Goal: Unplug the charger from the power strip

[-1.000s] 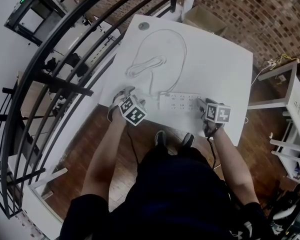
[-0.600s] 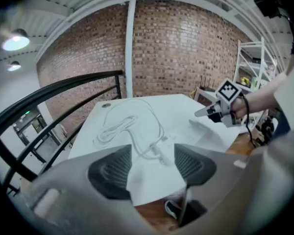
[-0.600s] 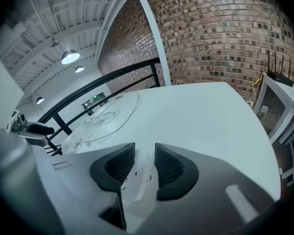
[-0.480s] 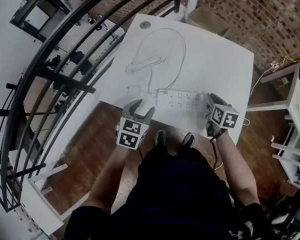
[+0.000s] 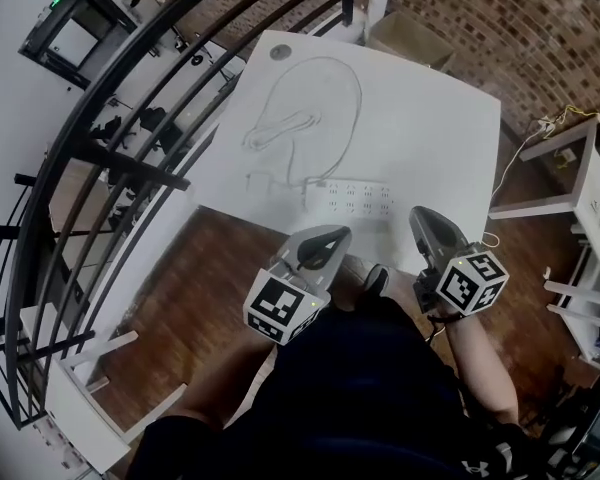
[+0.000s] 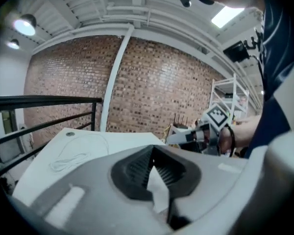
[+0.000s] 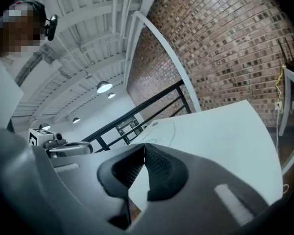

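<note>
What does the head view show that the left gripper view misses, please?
Only the head view shows the power strip and the wooden floor. Only the left gripper view shows the ceiling lamp. Both show the white table, the coiled cable, the left gripper and the right gripper, each shut and empty.

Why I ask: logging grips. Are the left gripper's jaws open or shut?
Shut, empty: the grey left gripper has ribbed jaws meeting at their tips, nothing between.
</note>
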Available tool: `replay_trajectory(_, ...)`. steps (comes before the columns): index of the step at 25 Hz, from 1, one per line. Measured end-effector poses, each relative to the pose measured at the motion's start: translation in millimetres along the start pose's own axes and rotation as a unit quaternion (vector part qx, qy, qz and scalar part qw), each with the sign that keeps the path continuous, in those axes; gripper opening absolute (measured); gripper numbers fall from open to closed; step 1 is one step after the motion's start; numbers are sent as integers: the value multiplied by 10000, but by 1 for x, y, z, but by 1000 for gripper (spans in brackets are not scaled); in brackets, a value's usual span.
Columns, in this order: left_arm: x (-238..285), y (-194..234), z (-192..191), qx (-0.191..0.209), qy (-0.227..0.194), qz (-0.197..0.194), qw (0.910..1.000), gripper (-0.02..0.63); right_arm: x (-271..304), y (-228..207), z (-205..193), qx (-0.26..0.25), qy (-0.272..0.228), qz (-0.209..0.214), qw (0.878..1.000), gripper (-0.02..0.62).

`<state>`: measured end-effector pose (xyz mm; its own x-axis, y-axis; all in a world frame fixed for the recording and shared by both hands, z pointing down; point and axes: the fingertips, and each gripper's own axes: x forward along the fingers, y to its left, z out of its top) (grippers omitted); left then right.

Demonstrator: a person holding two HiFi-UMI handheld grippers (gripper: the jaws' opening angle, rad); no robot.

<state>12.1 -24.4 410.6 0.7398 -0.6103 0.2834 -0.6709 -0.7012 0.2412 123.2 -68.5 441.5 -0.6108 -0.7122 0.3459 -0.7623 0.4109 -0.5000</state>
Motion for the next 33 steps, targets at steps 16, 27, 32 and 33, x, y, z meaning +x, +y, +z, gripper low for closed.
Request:
replay_trajectory(16,12,-26,32,-275,-382,-255,9986,6,-44,44,39,-939,-539,79,9941,12)
replay_trajectory(27,-1,-9,37,-311,-627,18,9975,6,-35,54,34,-1040,-453,39,9935,12)
replay_trajectory(32,-5,-4,36,-315,-596,38,9977,6,-32,54,31,-1017,-412,-34,9940,12)
replay_trajectory(33,-5,-3,36,-317,-591,46,9977,6,-32,54,30,-1015,-405,-50,9940,12)
